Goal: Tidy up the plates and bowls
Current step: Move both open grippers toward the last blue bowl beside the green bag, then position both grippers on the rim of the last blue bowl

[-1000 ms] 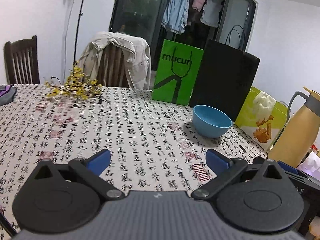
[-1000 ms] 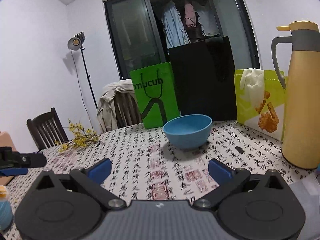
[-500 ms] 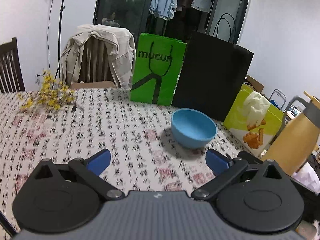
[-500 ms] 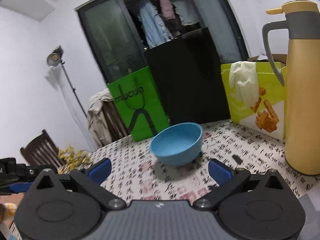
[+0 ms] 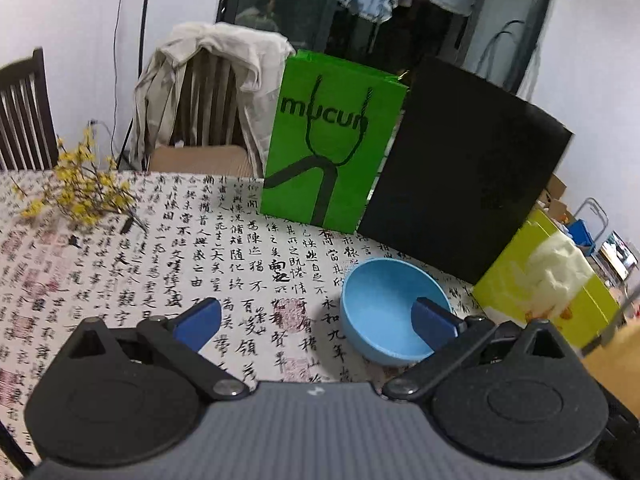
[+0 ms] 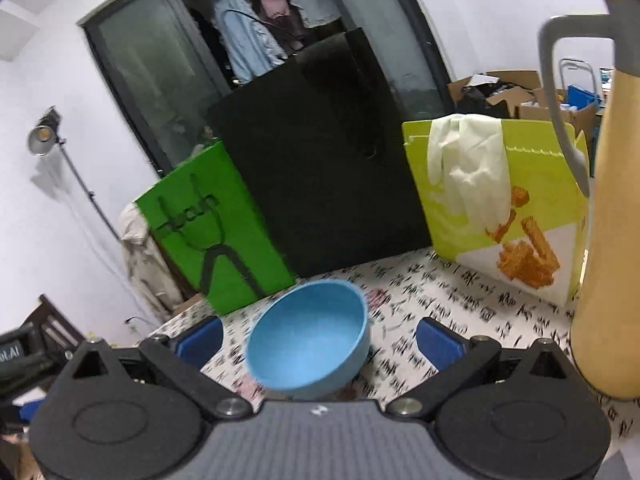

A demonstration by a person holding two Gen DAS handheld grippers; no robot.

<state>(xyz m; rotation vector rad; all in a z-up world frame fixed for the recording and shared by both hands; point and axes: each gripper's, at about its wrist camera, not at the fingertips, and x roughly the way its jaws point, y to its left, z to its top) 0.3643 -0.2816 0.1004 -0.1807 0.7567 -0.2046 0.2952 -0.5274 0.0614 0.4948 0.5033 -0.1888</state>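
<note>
A light blue bowl (image 5: 388,312) stands upright and empty on the calligraphy-print tablecloth (image 5: 160,248). My left gripper (image 5: 316,320) is open; its right fingertip shows in front of the bowl's near right side, the left one over bare cloth. In the right wrist view the same bowl (image 6: 310,340) sits between the fingers of my open right gripper (image 6: 318,338), close in front of it. I cannot tell whether either gripper touches the bowl. Neither holds anything.
Behind the bowl stand a green paper bag (image 5: 328,136), a black bag (image 5: 460,188) and a yellow-green snack bag (image 6: 500,204). A tall gold thermos (image 6: 608,240) stands at the right. Yellow flowers (image 5: 76,184) lie at the left. Chairs (image 5: 208,92) stand behind the table.
Both grippers have moved in toward the blue bowl, which now looks larger and lower in both views. Both stay open. The bowl has not moved on the table.
</note>
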